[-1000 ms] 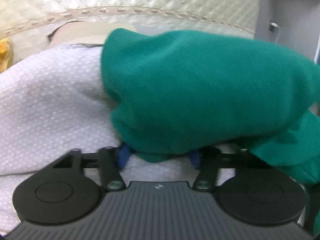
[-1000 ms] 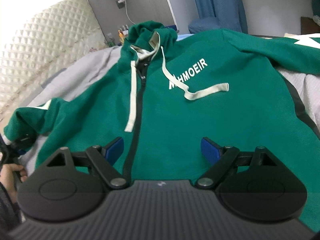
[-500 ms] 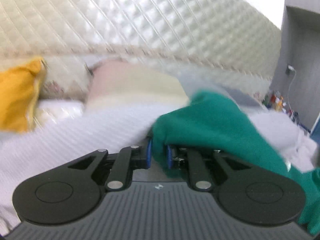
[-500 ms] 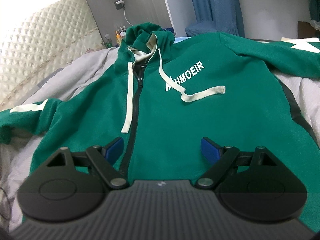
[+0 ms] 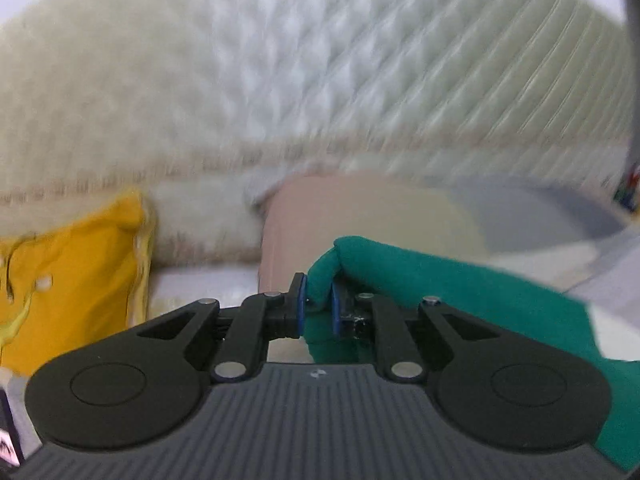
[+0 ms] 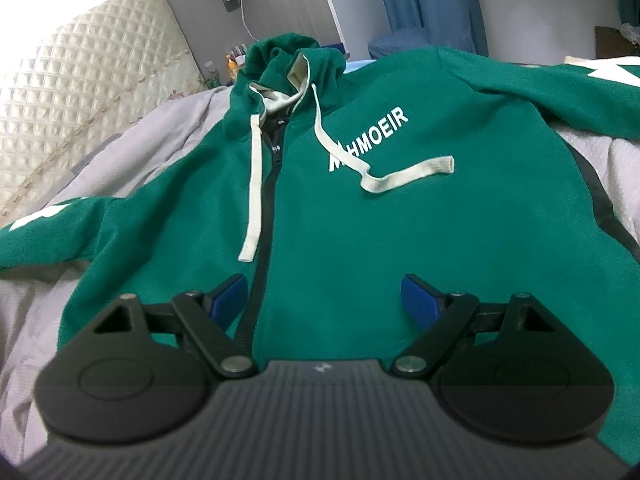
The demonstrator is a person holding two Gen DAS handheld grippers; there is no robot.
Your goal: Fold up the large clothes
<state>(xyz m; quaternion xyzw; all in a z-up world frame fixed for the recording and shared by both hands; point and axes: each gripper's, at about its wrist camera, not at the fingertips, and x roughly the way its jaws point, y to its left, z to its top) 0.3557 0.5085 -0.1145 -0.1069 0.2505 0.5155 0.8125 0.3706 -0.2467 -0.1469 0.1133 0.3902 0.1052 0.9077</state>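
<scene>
A green zip hoodie (image 6: 360, 216) with white drawstrings and white chest lettering lies front up on the bed. One sleeve (image 6: 60, 236) stretches out to the left edge of the right wrist view. My left gripper (image 5: 318, 306) is shut on the green cuff of that sleeve (image 5: 420, 280), lifted above the bed. My right gripper (image 6: 324, 300) hangs open over the hoodie's lower front, just right of the zip, with nothing between its blue pads (image 6: 418, 300).
The bed has a light grey sheet (image 6: 120, 160). A quilted cream headboard (image 5: 280, 80) rises behind it, with a yellow cushion (image 5: 76, 280) and a beige pillow (image 5: 360, 220) at its foot. A blue curtain (image 6: 428, 0) and small bottles (image 6: 232, 60) stand beyond the bed.
My left gripper has closed on the sleeve cuff and carried it up and outward, pulling the sleeve straight to the left. My right gripper has stayed still and open.
</scene>
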